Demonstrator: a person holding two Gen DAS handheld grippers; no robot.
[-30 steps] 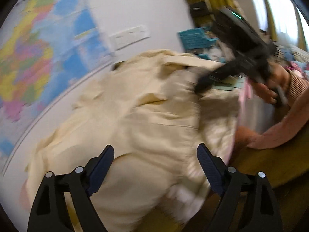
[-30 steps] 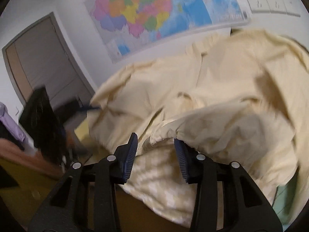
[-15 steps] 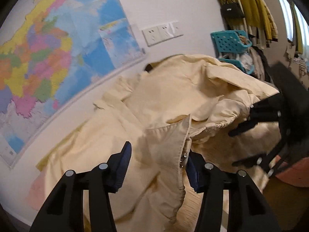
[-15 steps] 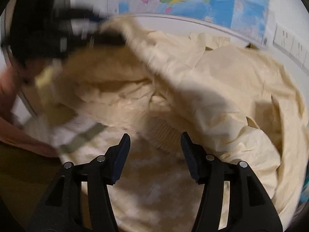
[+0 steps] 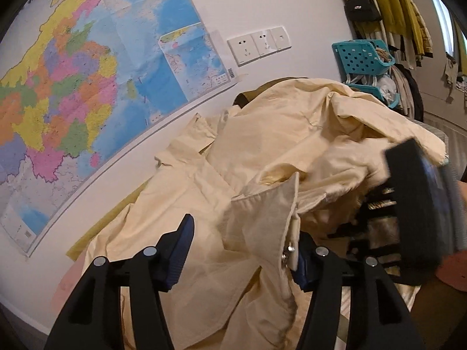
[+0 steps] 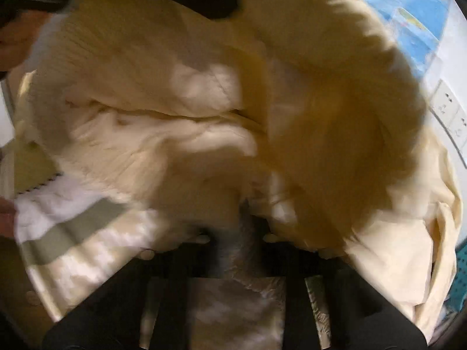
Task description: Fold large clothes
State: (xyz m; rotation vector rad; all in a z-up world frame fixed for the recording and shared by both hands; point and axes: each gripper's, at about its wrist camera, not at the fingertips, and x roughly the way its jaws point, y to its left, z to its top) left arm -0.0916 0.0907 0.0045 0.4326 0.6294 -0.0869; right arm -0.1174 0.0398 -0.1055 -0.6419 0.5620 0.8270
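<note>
Olive-yellow surface [image 5: 99, 227] against wall — cream jacket [image 5: 262, 151] heaped directly on it, rumpled, covering most.

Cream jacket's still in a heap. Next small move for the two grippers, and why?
Probably close the left gripper on the collar flap: its jaws are opening around that flap, pads not pressing. The right gripper looks shut in the cream jacket, so a second grip would let both lift and spread it.

No print is legible: the wall map [image 5: 73, 87] and the barcode sticker [image 5: 231, 73] at its lower right corner are too small.
</note>
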